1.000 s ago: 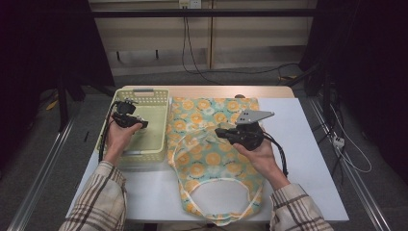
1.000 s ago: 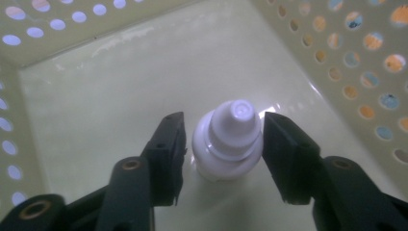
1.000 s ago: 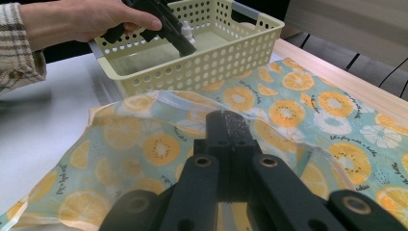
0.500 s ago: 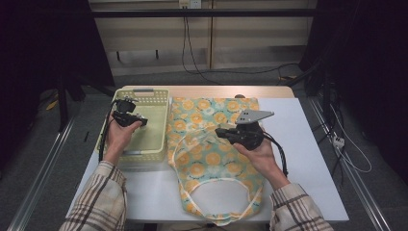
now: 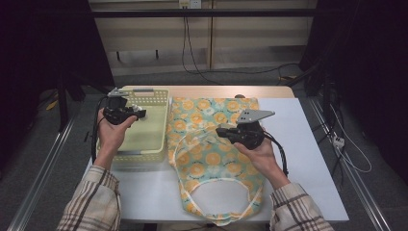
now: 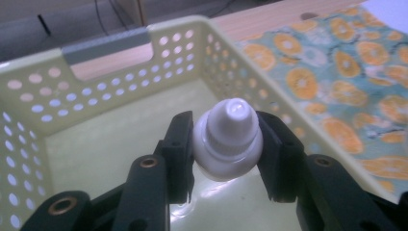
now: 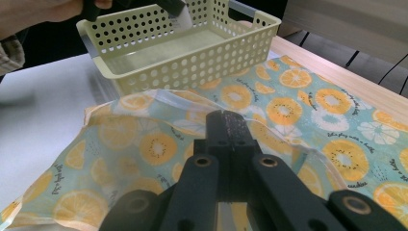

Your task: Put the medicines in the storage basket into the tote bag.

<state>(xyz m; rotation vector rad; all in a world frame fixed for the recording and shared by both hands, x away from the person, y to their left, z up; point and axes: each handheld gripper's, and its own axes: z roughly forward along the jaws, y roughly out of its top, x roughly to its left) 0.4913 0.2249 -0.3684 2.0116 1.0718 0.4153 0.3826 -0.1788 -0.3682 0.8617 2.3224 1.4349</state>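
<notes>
Left tool (image 6: 226, 144) pinches white bottle (image 6: 228, 139) over basket (image 5: 149, 144); right tool (image 7: 226, 120), pressed together, clamps bag (image 5: 211, 163) edge.

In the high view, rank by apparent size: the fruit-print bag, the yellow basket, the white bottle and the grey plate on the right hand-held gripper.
1. Fruit-print bag, largest.
2. Yellow basket.
3. Grey plate.
4. White bottle, smallest; largely hidden in the left hand-held gripper, and the plate sits nearer the camera, so 3 and 4 are less sure.
</notes>
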